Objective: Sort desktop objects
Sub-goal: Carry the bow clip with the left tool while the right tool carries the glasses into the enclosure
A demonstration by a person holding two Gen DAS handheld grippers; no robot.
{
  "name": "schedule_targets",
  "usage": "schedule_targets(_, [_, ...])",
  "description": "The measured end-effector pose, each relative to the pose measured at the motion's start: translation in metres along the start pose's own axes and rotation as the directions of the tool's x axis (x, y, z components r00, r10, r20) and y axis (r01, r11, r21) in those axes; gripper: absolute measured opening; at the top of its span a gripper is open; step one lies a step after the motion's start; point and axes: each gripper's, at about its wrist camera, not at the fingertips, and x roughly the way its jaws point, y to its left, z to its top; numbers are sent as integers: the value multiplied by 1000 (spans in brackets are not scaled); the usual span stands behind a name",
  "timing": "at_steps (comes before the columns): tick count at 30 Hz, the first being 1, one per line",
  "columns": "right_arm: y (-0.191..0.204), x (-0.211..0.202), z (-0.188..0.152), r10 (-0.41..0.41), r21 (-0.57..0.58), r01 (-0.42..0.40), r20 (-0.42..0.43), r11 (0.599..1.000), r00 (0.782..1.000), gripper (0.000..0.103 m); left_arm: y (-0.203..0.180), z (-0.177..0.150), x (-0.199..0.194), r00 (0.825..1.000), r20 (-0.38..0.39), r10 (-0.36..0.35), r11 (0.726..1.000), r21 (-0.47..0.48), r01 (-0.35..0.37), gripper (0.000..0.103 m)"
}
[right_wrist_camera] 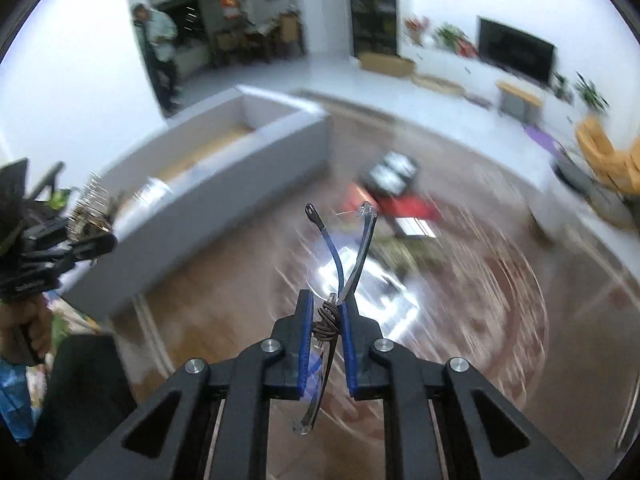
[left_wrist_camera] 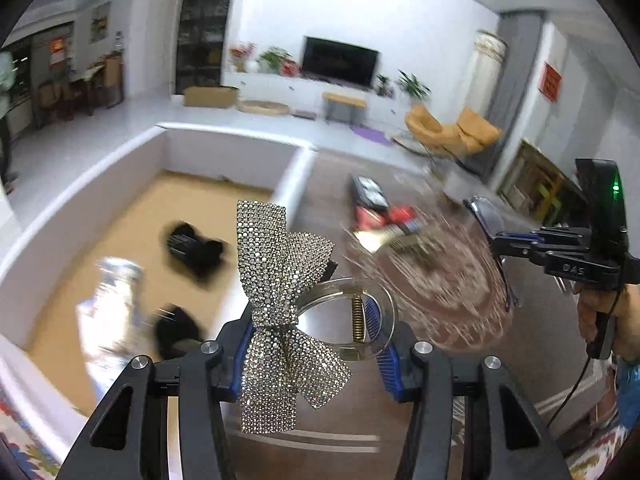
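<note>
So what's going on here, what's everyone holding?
A person is sorting things with two handheld grippers. The left gripper is clamped on a clear hair clip with a rhinestone bow, held above the table. The right gripper is shut on a folded pair of glasses. A white bin beside them already holds a few dark items. More clutter lies blurred on the wooden table.

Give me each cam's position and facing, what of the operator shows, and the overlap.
Left wrist: sits behind the left gripper, looks forward and down over the hair clip it clamps, toward the white box and table; the right gripper and its hand show at right.
Right wrist: sits behind the right gripper, looks down over the glasses it clamps; the left gripper and its hand show at left.
Shared: white box, table, red packet, television, each other's gripper.
</note>
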Motion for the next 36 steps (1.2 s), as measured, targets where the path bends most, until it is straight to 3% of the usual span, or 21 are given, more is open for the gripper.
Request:
schedule_targets(4, [57, 9, 67, 133, -44, -131, 67, 990, 989, 15, 70, 27, -23, 993, 21, 113, 991, -72, -111, 51])
schedule_targets(10, [169, 53, 130, 334, -120, -325, 68, 938, 940, 15, 162, 30, -24, 973, -43, 227, 954, -190, -231, 51])
schedule_targets(16, [252, 133, 119, 449, -88, -460, -118, 884, 886, 15, 209, 10, 9, 948, -165, 271, 923, -234, -305, 51])
schedule_targets(20, [288, 172, 85, 441, -113, -483, -270, 868, 856, 15, 223, -2, 26, 936, -215, 280, 914, -238, -328, 51])
schedule_targets(24, [315, 190, 61, 381, -193, -464, -351, 865, 855, 17, 223, -6, 32, 936, -226, 271, 909, -259, -326, 51])
schedule_targets(25, [316, 193, 59, 370, -197, -459, -363, 866, 855, 28, 225, -6, 34, 935, -232, 269, 903, -276, -329, 53])
schedule_targets(26, [318, 196, 57, 367, -197, -458, -368, 867, 854, 53, 224, -8, 34, 933, -236, 272, 900, -281, -333, 60])
schedule_targets(27, [319, 196, 56, 370, -195, -458, -364, 867, 855, 65, 223, -5, 34, 933, -232, 274, 900, -280, -334, 64])
schedule_targets(29, [317, 189, 57, 393, -196, -470, -332, 861, 858, 72, 213, -3, 29, 924, -215, 315, 894, -259, -365, 89])
schedule_targets(33, [296, 159, 61, 396, -211, -439, -216, 873, 892, 73, 196, 2, 9, 926, -148, 348, 894, -246, -375, 91])
schedule_targets(36, [264, 128, 64, 369, -219, -377, -81, 900, 926, 88, 170, 5, -2, 938, -105, 330, 909, -233, -346, 91])
